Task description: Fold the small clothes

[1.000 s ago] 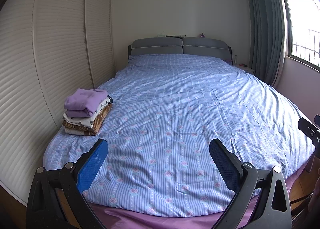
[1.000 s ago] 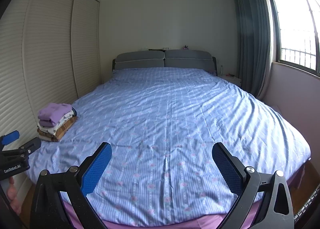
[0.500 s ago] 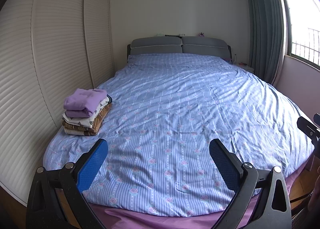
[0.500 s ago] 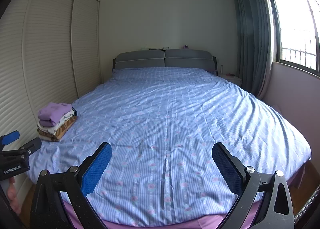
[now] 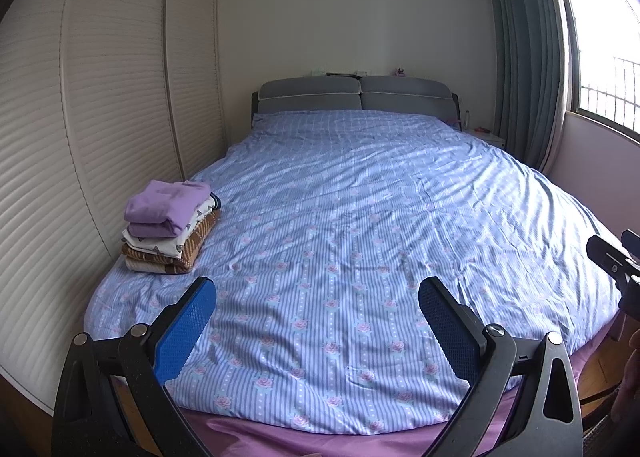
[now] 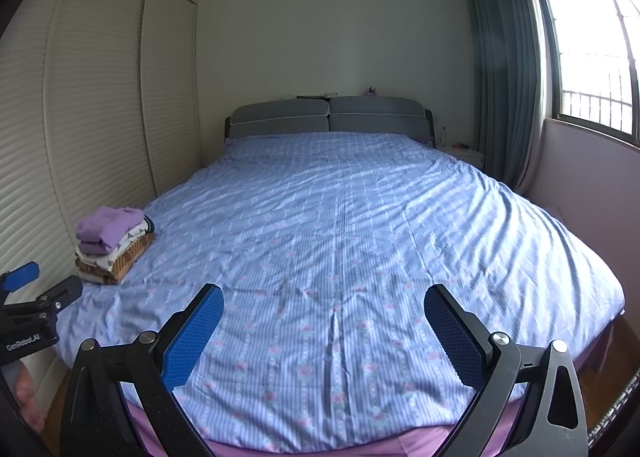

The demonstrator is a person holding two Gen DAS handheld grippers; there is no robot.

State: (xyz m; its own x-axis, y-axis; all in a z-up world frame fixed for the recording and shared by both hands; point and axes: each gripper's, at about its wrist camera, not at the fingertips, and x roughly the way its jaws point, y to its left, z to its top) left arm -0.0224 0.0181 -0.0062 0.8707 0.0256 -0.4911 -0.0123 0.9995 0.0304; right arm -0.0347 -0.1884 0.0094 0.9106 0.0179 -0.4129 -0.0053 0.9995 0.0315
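Note:
A stack of folded small clothes (image 5: 170, 227), purple on top, then white patterned and brown striped, sits on the bed's left edge; it also shows in the right wrist view (image 6: 112, 243). My left gripper (image 5: 318, 331) is open and empty above the foot of the bed, to the right of and nearer than the stack. My right gripper (image 6: 324, 333) is open and empty over the foot of the bed. No loose garment shows on the bed.
The bed (image 5: 360, 217) has a blue striped floral cover and a grey headboard (image 5: 354, 95). A louvred wardrobe (image 5: 80, 117) stands close on the left. A curtain (image 6: 504, 77) and window are on the right. The other gripper shows at each view's edge.
Both views have barely shifted; the grippers stay open and the stack has not moved.

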